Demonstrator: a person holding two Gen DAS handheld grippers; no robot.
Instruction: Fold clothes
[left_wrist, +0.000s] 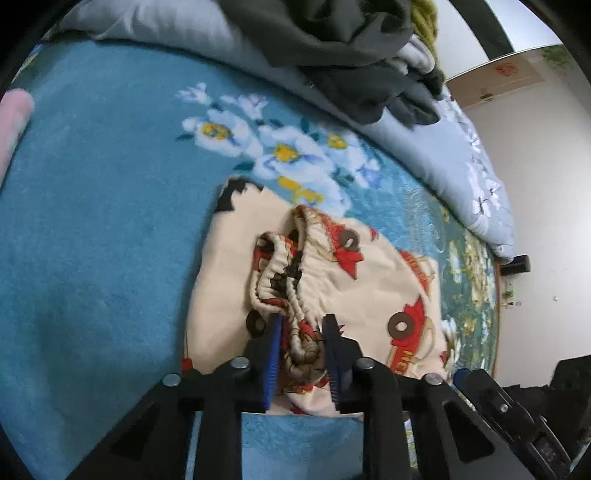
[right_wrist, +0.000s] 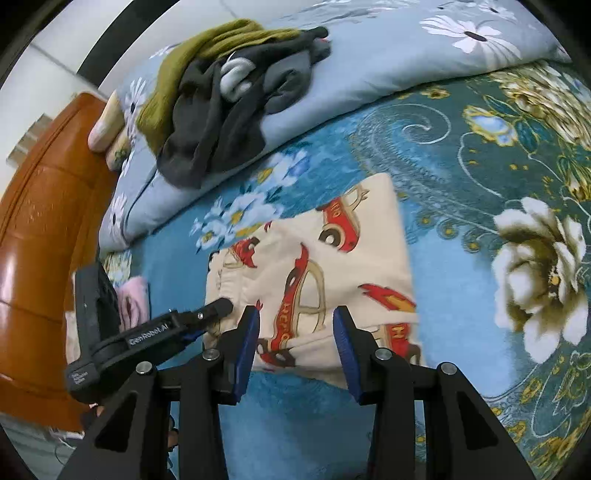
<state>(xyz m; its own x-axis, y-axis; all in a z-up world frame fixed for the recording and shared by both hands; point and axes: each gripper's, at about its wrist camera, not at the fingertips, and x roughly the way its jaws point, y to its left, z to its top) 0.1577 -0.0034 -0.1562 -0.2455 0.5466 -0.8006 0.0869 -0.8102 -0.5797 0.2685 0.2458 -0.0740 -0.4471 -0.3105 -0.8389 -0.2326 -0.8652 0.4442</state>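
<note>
Cream car-print garment (left_wrist: 369, 295), likely small trousers, lies partly folded on the blue floral blanket (left_wrist: 92, 221) of a bed. Its near edge is cut off behind the tool bodies in both views, so full outline not readable; whether legs or waist lie underneath cannot be told. Left tool (left_wrist: 303, 332): blue-padded fingers (left_wrist: 275, 350) closed onto the bunched elastic waistband (left_wrist: 280, 273), fabric pinched and wadded between them. Right tool (right_wrist: 295, 328): fingers (right_wrist: 345, 347) spread apart, hovering over the garment's near edge with cloth visible in the gap; contact with the cloth cannot be judged. In the right wrist view the left tool (right_wrist: 218, 308) enters from the left, its tip at the garment's left edge, grip point itself hidden by its own body. Far side of bed: pale blue flowered duvet (right_wrist: 369, 62) rolled along the blanket edge, with a heap of dark grey clothes (right_wrist: 221, 122) and an olive knit piece (right_wrist: 207, 48) on top; individual items in the heap not separable. Pink cloth (right_wrist: 133, 299) at the left, half hidden behind the left tool. Orange-brown wooden headboard (right_wrist: 40, 221) at the left edge of the right wrist view. White wall (left_wrist: 535, 184) beyond the bed; small objects low on it too blurred to identify.
</note>
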